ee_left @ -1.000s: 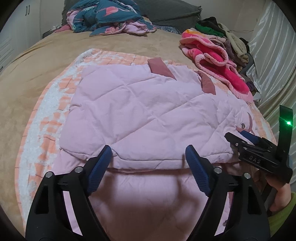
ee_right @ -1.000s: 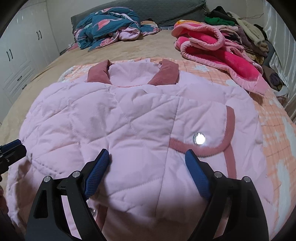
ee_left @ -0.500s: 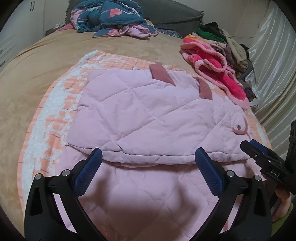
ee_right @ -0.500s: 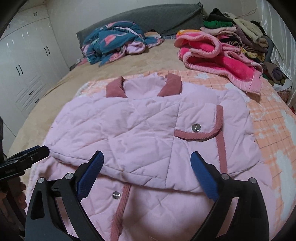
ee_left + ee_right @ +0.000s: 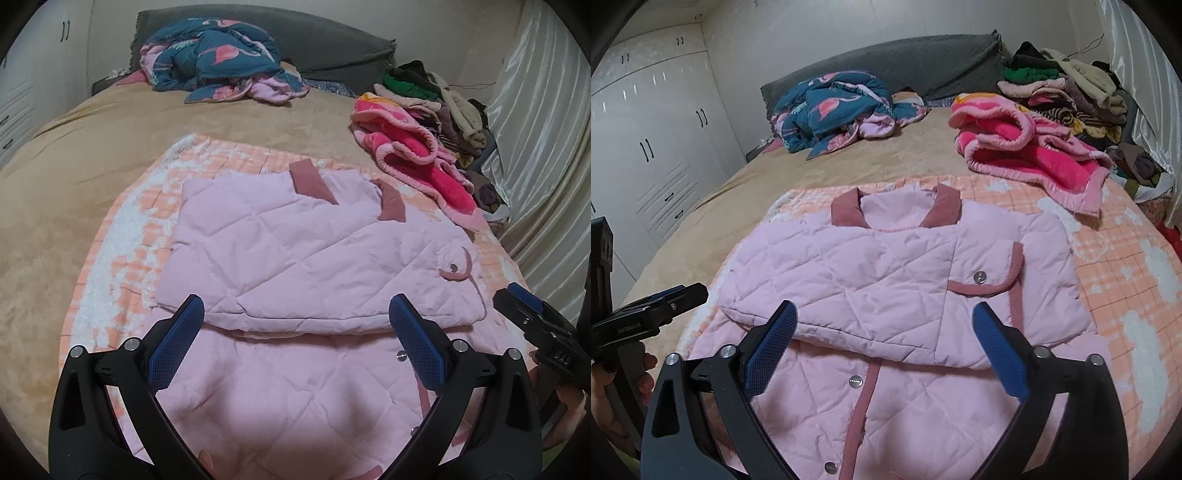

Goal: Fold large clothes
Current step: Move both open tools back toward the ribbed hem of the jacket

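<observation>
A pale pink quilted jacket (image 5: pixel 303 258) with a dusty-rose collar lies on an orange-and-white checked blanket (image 5: pixel 122 236) on the bed. It also shows in the right wrist view (image 5: pixel 886 280), with its upper part laid as a flap over the lower part. A snap pocket (image 5: pixel 986 273) sits on the flap. My left gripper (image 5: pixel 295 339) is open and empty, above the jacket's near part. My right gripper (image 5: pixel 882 343) is open and empty too, above the flap's near edge. Each gripper shows at the edge of the other's view.
A bright pink fleece (image 5: pixel 1030 155) and a stack of folded clothes (image 5: pixel 1067 88) lie at the far right. A teal patterned quilt (image 5: pixel 842 107) is bunched by the grey headboard. White wardrobes (image 5: pixel 653 147) stand to the left. A shiny curtain (image 5: pixel 546 147) hangs at the right.
Both grippers have drawn back and up from the jacket, staying open. More of the bed and of the jacket's lower part is in view. The jacket lies as before.
</observation>
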A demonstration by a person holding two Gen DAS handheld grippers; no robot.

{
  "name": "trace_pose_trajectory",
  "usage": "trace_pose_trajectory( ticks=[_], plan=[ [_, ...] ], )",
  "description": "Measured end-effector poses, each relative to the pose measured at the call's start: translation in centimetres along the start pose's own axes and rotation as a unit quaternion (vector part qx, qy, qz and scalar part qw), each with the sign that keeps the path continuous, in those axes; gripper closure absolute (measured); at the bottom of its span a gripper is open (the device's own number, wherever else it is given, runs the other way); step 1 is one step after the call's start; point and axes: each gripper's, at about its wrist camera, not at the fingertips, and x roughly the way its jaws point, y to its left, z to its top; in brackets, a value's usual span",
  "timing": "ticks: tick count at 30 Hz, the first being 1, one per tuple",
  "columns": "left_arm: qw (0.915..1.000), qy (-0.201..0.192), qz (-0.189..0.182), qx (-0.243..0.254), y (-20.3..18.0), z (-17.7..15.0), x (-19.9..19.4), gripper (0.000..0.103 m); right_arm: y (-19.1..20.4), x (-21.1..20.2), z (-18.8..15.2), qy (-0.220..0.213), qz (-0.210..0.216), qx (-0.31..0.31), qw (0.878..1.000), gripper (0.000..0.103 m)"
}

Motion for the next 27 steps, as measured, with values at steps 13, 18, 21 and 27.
trace_pose_trajectory(
  ticks=[13, 18, 21, 27],
  plan=[
    [0.9988, -0.041, -0.019, 0.019, -1.3, 0.6, -4.2, 0.009, 0.5, -4.8, -0.3, -0.031, -0.002, -0.003, 1.000, 0.004],
    [0.9982, -0.053, -0.016, 0.026, -1.5, -0.1, -5.6, 0.009, 0.5, -6.3, -0.7, -0.041, -0.005, 0.000, 0.999, 0.004],
    [0.9976, -0.062, 0.001, 0.030, -1.6, -0.2, -6.2, 0.009, 0.5, -7.3, -0.9, -0.045, -0.008, 0.000, 0.999, 0.004],
    [0.9959, -0.085, 0.004, 0.031, -2.1, -0.8, -8.3, 0.009, 0.5, -9.8, -1.0, -0.059, -0.011, 0.002, 0.998, 0.004]
  ],
)
